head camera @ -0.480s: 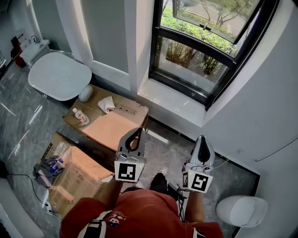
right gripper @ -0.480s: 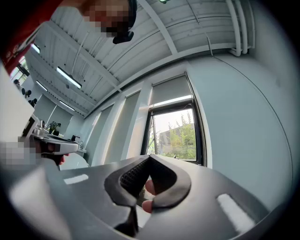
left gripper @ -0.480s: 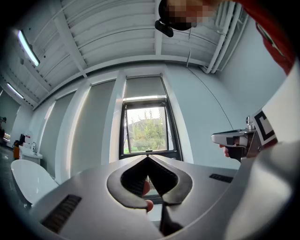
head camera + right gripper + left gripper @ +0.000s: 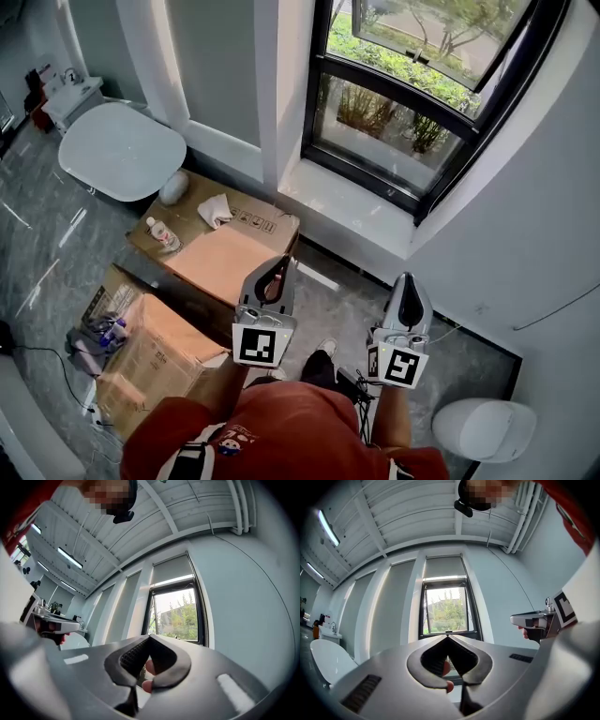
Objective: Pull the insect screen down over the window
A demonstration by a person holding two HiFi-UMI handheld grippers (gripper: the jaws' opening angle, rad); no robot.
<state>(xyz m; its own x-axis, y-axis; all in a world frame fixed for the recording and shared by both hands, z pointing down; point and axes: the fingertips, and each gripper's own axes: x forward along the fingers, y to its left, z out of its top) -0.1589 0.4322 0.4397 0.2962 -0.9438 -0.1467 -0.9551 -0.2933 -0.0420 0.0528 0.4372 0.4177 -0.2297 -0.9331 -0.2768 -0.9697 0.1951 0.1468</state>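
The black-framed window is set in the white wall ahead of me, with green trees outside. In the left gripper view a grey screen covers the top of the opening above the window glass; the right gripper view shows the same grey screen above the glass. My left gripper and right gripper are held side by side in front of my chest, well short of the window. Both are shut with nothing between the jaws. Their closed tips point at the window.
A white sill runs under the window. Cardboard boxes stand on the marble floor to my left, one with a bottle and a crumpled cloth. A white tub is far left, a toilet at lower right.
The head view has shifted very slightly. Both grippers stay shut and in the same place.
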